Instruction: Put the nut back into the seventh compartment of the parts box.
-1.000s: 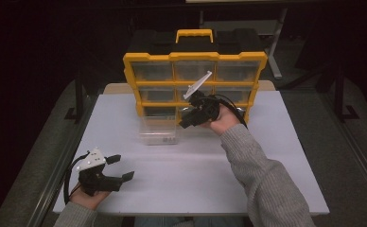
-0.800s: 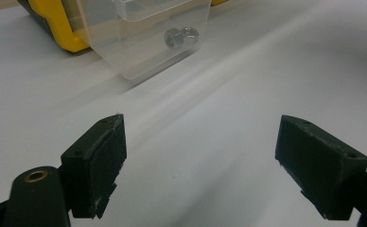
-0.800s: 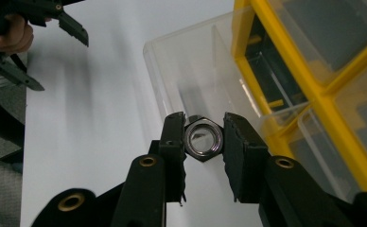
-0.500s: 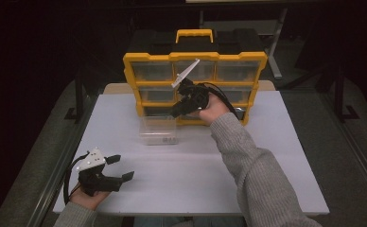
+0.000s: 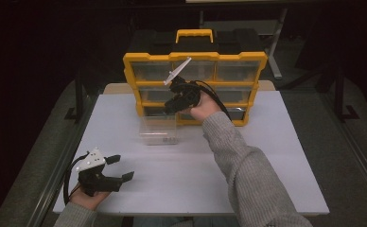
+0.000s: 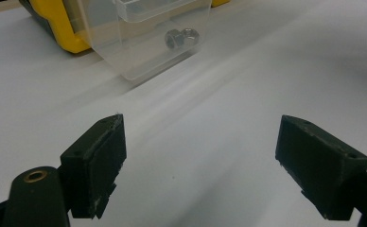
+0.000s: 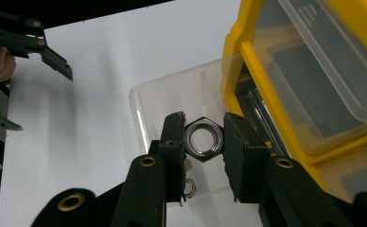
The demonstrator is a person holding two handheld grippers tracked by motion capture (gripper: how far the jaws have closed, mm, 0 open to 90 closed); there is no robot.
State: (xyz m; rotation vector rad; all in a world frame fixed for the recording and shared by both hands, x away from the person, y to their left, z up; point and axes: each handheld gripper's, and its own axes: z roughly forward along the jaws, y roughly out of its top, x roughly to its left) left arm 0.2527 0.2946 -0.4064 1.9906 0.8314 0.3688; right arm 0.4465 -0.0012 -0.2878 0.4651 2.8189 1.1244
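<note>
Left gripper: we hold the black two-jaw left gripper (image 5: 117, 169) low at the near left corner of the white bench (image 5: 276, 156), its jaws spread wide with nothing between them.
Bench middle: we see bare white surface between our two hands.
Clear drawer: a clear plastic pulled-out drawer (image 5: 159, 128) sits on the bench just in front of the cabinet's lower left part; in the left gripper view two small steel nuts (image 6: 181, 37) lie inside it.
Right gripper: we raise the black two-jaw right gripper (image 7: 204, 142) above that drawer, jaws closed on a shiny hexagonal steel nut (image 7: 203, 138), gripped flat to flat.
Cabinet: a yellow and black plastic organiser cabinet (image 5: 196, 85) with clear drawers stands upright at the far edge.
</note>
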